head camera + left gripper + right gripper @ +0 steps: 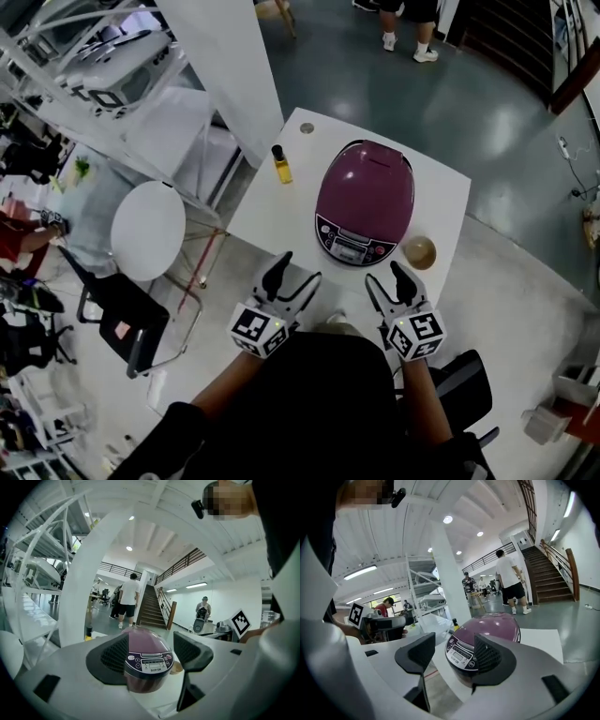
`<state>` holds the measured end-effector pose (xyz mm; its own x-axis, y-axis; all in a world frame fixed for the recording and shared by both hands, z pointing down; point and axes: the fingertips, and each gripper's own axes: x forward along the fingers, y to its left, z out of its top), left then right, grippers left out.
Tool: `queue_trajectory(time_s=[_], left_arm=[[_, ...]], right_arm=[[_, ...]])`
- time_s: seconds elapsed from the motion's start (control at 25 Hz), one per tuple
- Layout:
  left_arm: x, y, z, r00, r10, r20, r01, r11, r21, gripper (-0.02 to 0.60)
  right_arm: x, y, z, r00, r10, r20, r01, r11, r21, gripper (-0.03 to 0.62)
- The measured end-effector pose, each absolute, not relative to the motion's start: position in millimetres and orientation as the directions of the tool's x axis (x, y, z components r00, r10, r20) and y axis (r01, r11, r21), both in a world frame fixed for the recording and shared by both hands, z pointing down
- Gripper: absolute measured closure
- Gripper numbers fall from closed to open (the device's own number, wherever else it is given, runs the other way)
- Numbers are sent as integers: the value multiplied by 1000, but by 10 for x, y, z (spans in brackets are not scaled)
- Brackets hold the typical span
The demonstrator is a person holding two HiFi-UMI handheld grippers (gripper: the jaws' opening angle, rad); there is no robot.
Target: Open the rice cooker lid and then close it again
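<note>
1. Head view shows a big white table (272, 211). It is the biggest thing here, and the person stands at its near edge.
2. Next in size is a round white top (148, 230) (a stool or a little table, I cannot tell). It stands on the floor to the left of the table, well apart from the grippers.
3. The rice cooker (366, 199) is purple and round. It sits in the middle of the table, a bit to the right. Its lid is down and shut. Its dark button panel faces the person.
4. The left gripper (300, 266) is held over the near edge of the table, to the left of the cooker's front. In the left gripper view its two black jaws stand wide apart and hold nothing. The cooker shows in the gap between them (farther off, not touching).
5. The right gripper (382, 275) is held just in front of the cooker, near the button panel. In the right gripper view its jaws are wide apart too, with nothing in them. The cooker sits beyond them, partly behind the right-hand jaw, and they do not touch it.
6. A small brown bowl (419, 251) sits on the table just beside the cooker's front right side.
7. A little bottle (281, 165) with yellow liquid and a dark cap stands upright on the table, to the left of the cooker.
8. A tiny round disc (307, 127) lies flat near the far edge of the table (too small to tell what it is).
</note>
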<state>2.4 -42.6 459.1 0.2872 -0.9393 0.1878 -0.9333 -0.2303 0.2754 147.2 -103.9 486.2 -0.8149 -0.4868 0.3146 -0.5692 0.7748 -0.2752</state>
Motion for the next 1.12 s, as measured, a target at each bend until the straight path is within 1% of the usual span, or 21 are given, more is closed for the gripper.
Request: queue_trajectory(time_s=[0.2, 0.36, 0.44, 0.48, 0.56, 0.64, 0.88, 1.12], left_arm=[[36, -495, 4585, 225, -959, 175, -945, -170, 279, 307], [-79, -393, 4644, 182, -962, 201, -946, -116, 303, 307], [-130, -378, 4683, 179, -961, 212, -942, -105, 319, 307], [-144, -394, 4701, 183, -959, 215, -939, -106, 327, 307], [-164, -447, 4733, 195, -956, 219, -933, -112, 342, 307], [-166, -520, 4758, 217, -950, 225, -925, -126, 359, 307], [-147, -813, 4672, 305, -931, 198, -911, -225, 345, 307], [-225, -934, 4651, 333, -927, 174, -897, -255, 361, 307]], right_arm=[[1384, -1240, 4909, -845, -414, 337, -507, 822, -261, 355], [1220, -1324, 4959, -855, -370, 363, -476, 837, -271, 355], [1134, -1361, 4977, -857, -355, 374, -466, 844, -266, 365], [1103, -1394, 4990, -853, -358, 381, -469, 845, -258, 377], [1064, -1457, 5023, -838, -378, 395, -492, 835, -246, 444], [1036, -1481, 5042, -822, -396, 409, -518, 818, -250, 485], [951, -1552, 5093, -792, -413, 450, -548, 805, -225, 545], [906, -1584, 5199, -776, -398, 490, -552, 804, -221, 568]])
